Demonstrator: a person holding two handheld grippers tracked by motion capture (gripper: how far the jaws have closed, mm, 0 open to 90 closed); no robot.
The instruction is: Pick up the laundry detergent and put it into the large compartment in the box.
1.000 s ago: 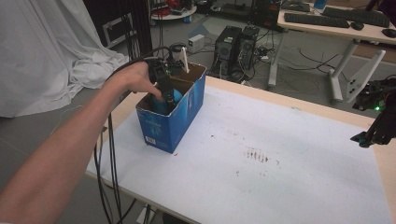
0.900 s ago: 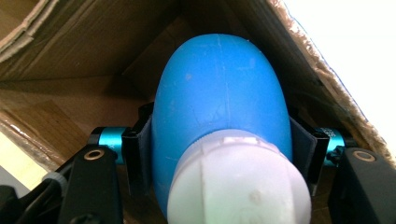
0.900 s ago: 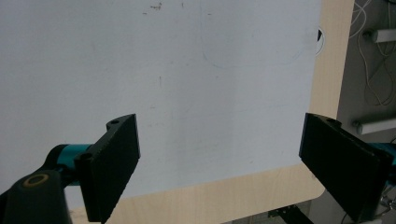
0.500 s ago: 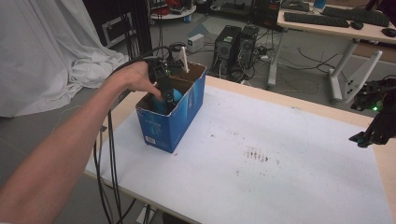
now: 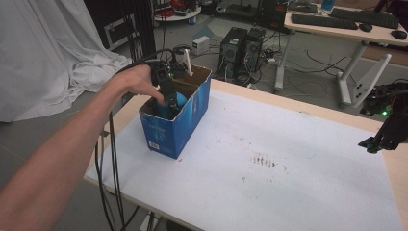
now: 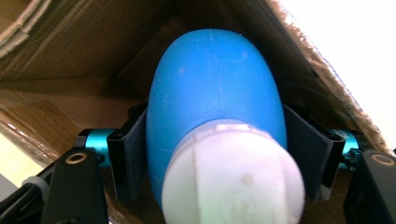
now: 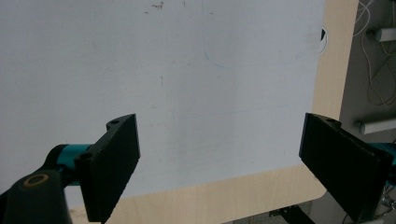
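A blue cardboard box [image 5: 185, 127] stands open-topped on the table's left side. A person's left hand holds my left gripper [image 5: 168, 103] down inside it. Between its jaws sits a blue rubber bulb [image 6: 215, 88] with a white cap [image 6: 231, 172], also seen as the blue bulb [image 5: 180, 98] from above. The jaws have just been opening, and both pads [image 6: 133, 154] still lie against the bulb's sides. My right gripper [image 5: 380, 139] hangs above the table's right edge. Its jaws stand wide apart with nothing between them, right gripper [image 7: 219, 163].
The white table top [image 5: 269, 159] carries dark marks [image 5: 262, 160] near its middle. A white strip [image 5: 188, 62] sticks up at the box's far end. Black cables [image 5: 113, 159] trail off the left edge. Computers and a desk stand behind the table.
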